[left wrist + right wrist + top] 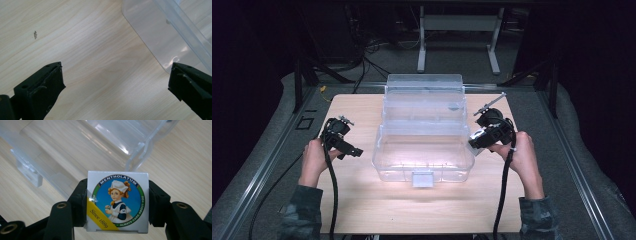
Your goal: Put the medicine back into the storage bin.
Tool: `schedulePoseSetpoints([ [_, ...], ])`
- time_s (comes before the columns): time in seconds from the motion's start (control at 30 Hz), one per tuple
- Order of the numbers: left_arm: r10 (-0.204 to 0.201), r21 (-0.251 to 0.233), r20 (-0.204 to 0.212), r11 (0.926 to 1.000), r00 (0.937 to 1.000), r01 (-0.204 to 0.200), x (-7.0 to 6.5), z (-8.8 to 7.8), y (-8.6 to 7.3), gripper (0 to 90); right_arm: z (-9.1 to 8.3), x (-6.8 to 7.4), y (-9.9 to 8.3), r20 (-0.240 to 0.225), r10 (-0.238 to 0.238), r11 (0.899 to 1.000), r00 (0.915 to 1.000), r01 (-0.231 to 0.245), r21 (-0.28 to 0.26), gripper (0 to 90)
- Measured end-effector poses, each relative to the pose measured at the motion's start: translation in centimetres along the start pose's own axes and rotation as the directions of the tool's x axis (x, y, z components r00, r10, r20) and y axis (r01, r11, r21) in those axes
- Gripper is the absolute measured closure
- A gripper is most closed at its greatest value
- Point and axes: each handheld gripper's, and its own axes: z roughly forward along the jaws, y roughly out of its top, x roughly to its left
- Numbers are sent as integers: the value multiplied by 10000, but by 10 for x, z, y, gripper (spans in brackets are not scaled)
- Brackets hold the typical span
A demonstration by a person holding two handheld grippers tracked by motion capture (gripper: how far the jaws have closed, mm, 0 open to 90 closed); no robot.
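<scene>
A clear plastic box [423, 159] with its lid tipped back stands in the middle of the wooden table [362, 200]. My right gripper [477, 142] hovers at the box's right rim, shut on a small white Mentholatum box [117, 202] printed with a round blue nurse picture; both jaws press its sides, and the clear box [82, 150] lies just beyond. My left gripper [354, 151] stands open to the left of the clear box, nothing between its jaws; bare wood and a corner of the clear box [160, 35] lie beneath it.
The tipped-back lid [424, 97] rises behind the box. A clear latch tab [422, 178] juts from the box's front wall. Grey padding [582, 165] borders the table, with a metal stand [459, 30] on the floor beyond. Cables trail from both grippers toward the near edge.
</scene>
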Motion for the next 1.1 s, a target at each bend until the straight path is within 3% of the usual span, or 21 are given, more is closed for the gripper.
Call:
schedulePoseSetpoints([
  [0.33,40,27,64,10000,10000,-40,0,1,0,0,21,16,15,-423,-470,9986,9980,479,214,451],
  [0.53,69,54,43,10000,10000,-69,0,2,1,0,37,23,20,-716,-519,9972,9961,556,508,451],
  [0.87,175,159,55,9997,9998,-176,-3,4,2,0,67,27,15,-903,-554,9891,9944,671,1313,451],
  [0.9,163,172,62,9997,9998,-164,-3,4,2,0,69,27,15,-721,-569,9862,9958,673,1514,451],
  [1.0,194,200,69,9996,9998,-195,-3,5,2,0,75,26,13,-897,-480,9851,9948,620,1605,451],
  [1.03,199,206,87,9996,9998,-201,-3,5,2,0,76,27,12,-765,-517,9821,9957,646,1769,451],
  [1.1,185,177,112,9997,9998,-187,-3,5,2,0,79,26,10,-958,-405,9801,9946,582,1896,451],
])
